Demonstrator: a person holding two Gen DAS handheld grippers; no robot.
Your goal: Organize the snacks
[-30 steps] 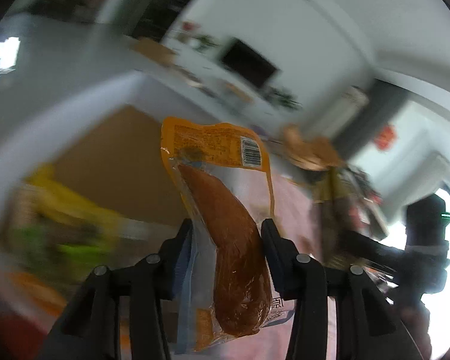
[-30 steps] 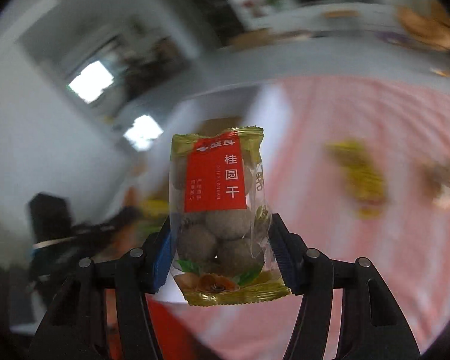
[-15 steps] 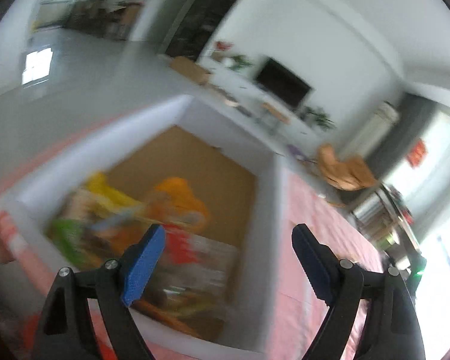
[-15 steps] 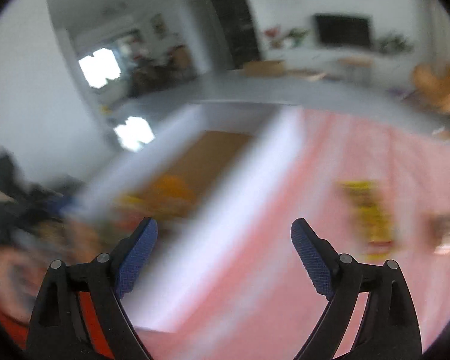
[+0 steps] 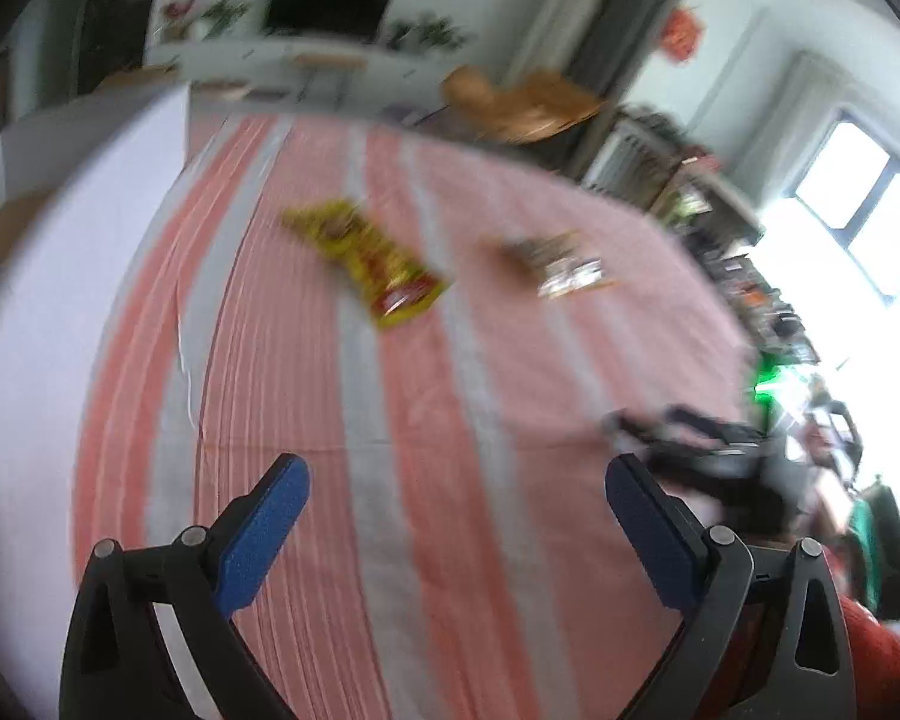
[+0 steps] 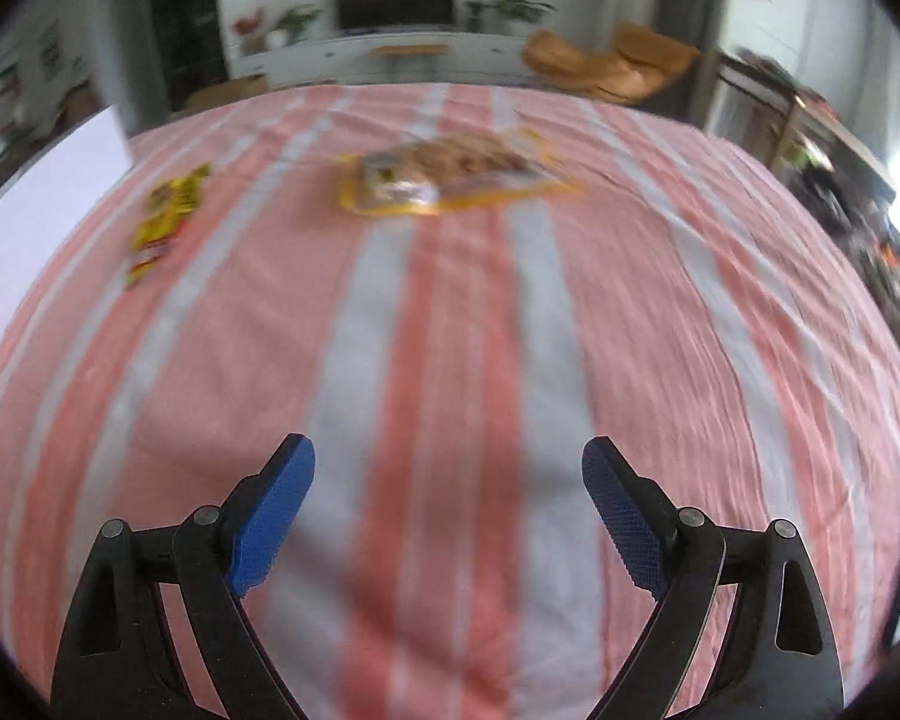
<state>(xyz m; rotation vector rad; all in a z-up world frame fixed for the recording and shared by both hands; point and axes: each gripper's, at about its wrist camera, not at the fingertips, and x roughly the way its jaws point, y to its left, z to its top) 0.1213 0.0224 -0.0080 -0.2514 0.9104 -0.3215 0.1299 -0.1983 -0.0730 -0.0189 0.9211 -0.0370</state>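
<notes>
Two snacks lie loose on your striped cloth (image 6: 450,330): a yellow packet (image 6: 165,219) at upper left and a clear pouch (image 6: 450,180) at upper centre. Your right gripper (image 6: 448,516) stands wide and empty; your left gripper (image 5: 457,531), likewise empty, is opening, presumably for the next pickups.

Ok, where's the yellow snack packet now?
On the striped cloth, upper left in the right wrist view, the yellow packet lies near the white box.

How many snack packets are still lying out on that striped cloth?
2. A yellow packet lies toward the left, near the white box. A clear packet with yellow edging lies farther right, mid-cloth. Others may be hidden outside these blurred views.
</notes>
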